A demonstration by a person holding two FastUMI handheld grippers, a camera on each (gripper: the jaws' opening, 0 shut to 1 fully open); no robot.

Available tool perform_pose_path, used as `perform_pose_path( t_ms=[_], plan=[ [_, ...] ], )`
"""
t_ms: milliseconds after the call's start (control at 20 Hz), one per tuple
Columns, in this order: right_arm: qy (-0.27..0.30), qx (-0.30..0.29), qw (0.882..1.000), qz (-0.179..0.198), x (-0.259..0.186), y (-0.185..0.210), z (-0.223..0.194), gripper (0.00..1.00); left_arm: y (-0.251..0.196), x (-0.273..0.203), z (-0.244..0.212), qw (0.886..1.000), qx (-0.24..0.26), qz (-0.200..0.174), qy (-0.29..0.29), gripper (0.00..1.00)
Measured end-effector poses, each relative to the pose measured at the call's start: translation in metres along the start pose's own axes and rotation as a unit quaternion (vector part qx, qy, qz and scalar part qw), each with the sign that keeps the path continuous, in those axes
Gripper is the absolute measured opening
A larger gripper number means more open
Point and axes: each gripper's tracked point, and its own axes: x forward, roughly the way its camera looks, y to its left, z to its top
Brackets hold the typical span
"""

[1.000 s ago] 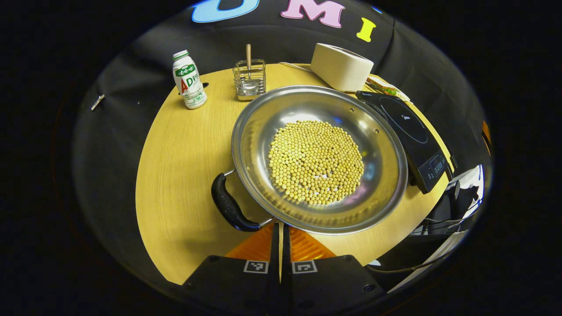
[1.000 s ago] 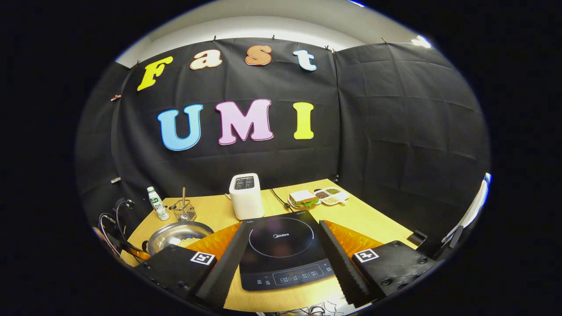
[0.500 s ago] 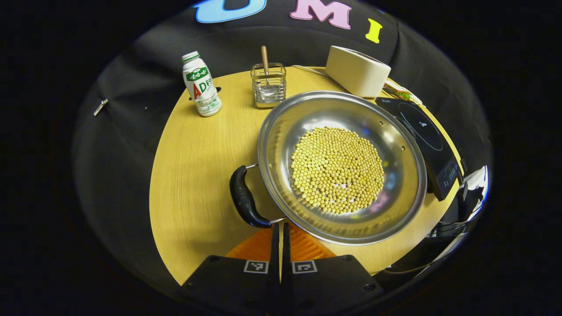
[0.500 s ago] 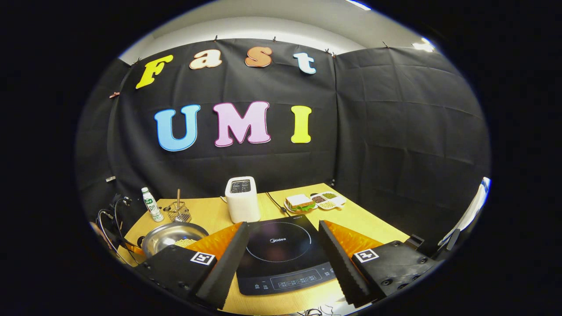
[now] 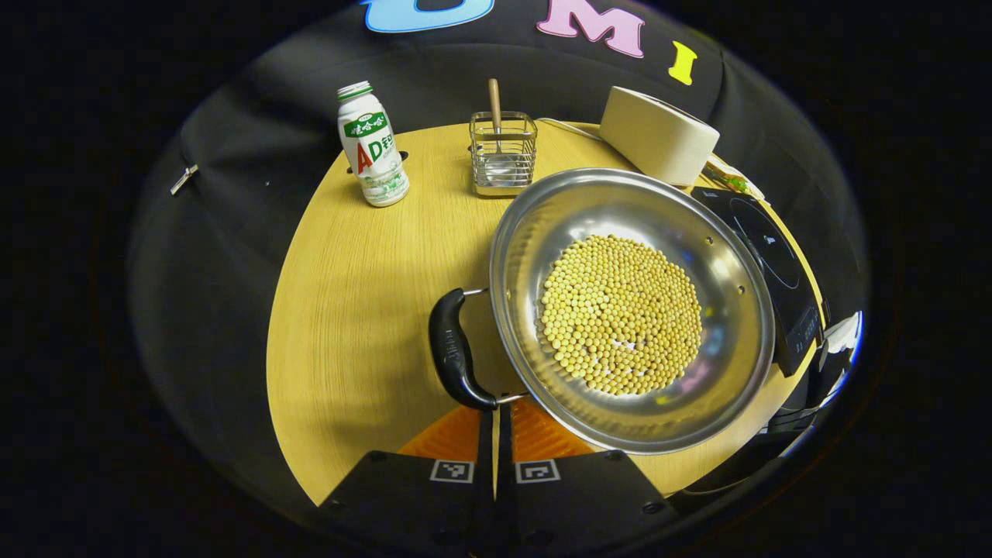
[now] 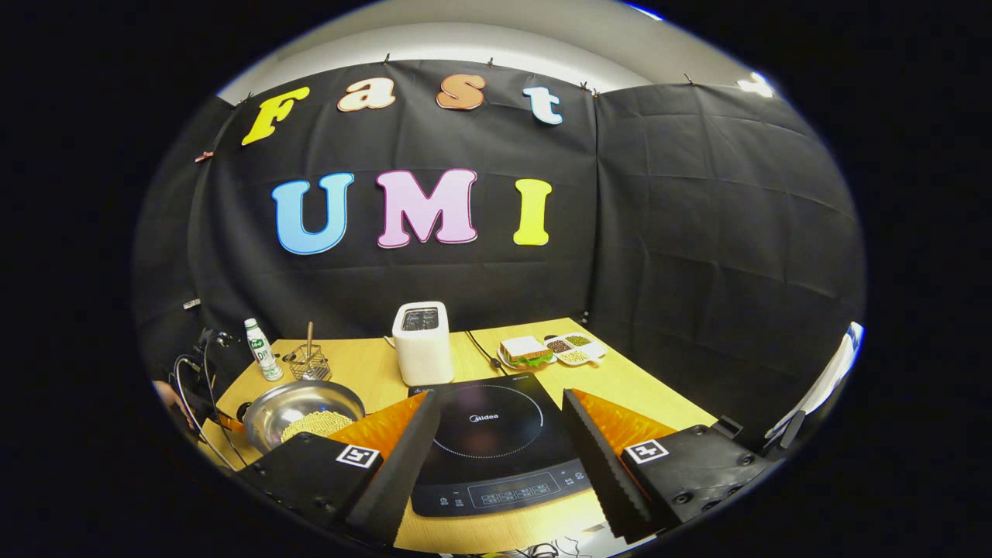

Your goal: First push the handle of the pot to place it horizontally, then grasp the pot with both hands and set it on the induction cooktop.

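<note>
The table (image 5: 341, 310) is a light wood top set against the black cloth wall. Along its far edge, in the left gripper view, stand a white drink bottle (image 5: 373, 145) toward the far left corner, a wire basket (image 5: 504, 154) holding a wooden-handled utensil beside it, and a cream toaster (image 5: 659, 136) further right. In the right gripper view a sandwich on a plate (image 6: 525, 353) and a divided dish of beans (image 6: 576, 348) sit behind the cooktop (image 6: 491, 440), near the far right corner. The cooktop lies at the near edge, just right of the pot (image 5: 632, 310), with the toaster close behind it.

The pot is a wide, shallow steel pan resting on the table, its floor covered by a round layer of yellow beans (image 5: 621, 313). Its black handle (image 5: 455, 350) faces the left edge of the table. The rim nearest the cooktop appears to overlap or touch it; contact cannot be confirmed.

The left tool (image 5: 496, 422) has its fingers pressed together, tips just at the handle's near end. The right tool (image 6: 500, 457) is spread wide, held over the cooktop, gripping nothing.
</note>
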Motion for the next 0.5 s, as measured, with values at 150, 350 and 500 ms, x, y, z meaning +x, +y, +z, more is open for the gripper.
perform_pose_path(
  t_ms=[150, 350, 500],
  plan=[
    [0.009, -0.011, 1.0, 0.0, 0.0, -0.004, -0.005, 0.99, 0.004, 0.003, 0.004, 1.0, -0.001, 0.002, -0.002, 0.05],
    [0.035, -0.014, 0.999, 0.015, 0.0, 0.001, -0.017, 0.99, 0.005, -0.002, 0.005, 1.0, -0.015, 0.007, -0.013, 0.05],
    [0.06, -0.013, 0.997, 0.038, 0.01, 0.017, -0.027, 0.99, 0.01, -0.02, 0.001, 0.999, -0.022, 0.013, -0.029, 0.05]
  ],
)
